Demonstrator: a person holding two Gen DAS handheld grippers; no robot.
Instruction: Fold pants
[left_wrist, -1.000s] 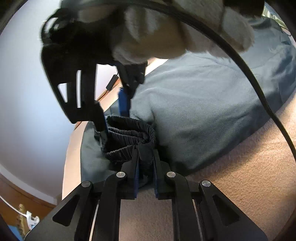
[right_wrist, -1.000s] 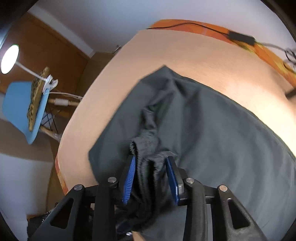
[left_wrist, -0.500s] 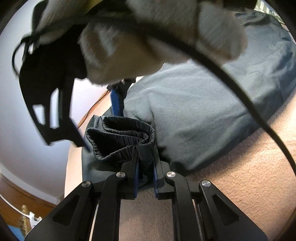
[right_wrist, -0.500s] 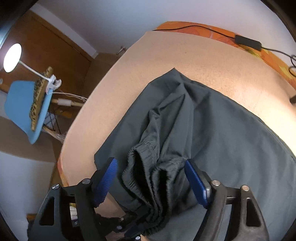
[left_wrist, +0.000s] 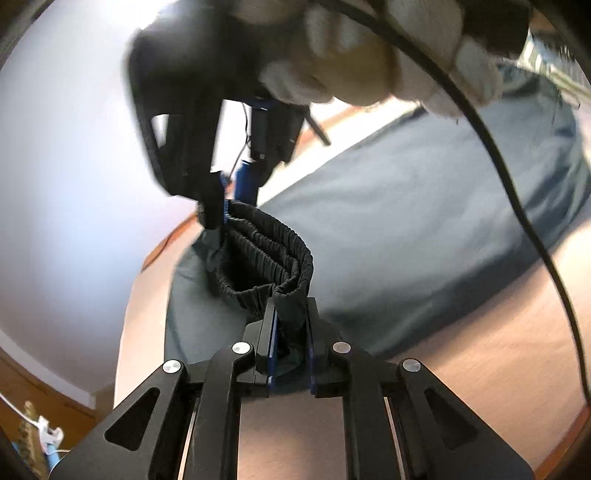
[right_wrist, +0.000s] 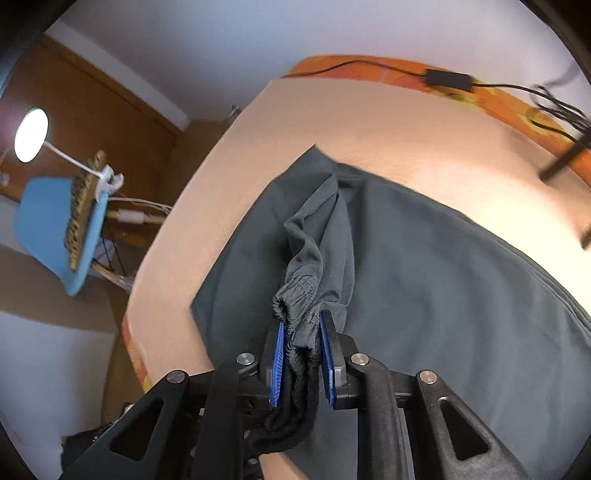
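Left gripper (left_wrist: 290, 325): clamped on the waistband (left_wrist: 266, 251), at 6 o'clock.
Right gripper (right_wrist: 301, 343): jaws closing, waistband between pads.
Pants (right_wrist: 424, 277): spread toward 3 o'clock.

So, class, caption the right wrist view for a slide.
Right gripper, jaws closing on the pants waistband, above a tan bed.

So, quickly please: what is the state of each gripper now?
Left gripper: closed, holding the pants waistband.
Right gripper: jaws closing, with the other end of the waistband pinched between its pads.
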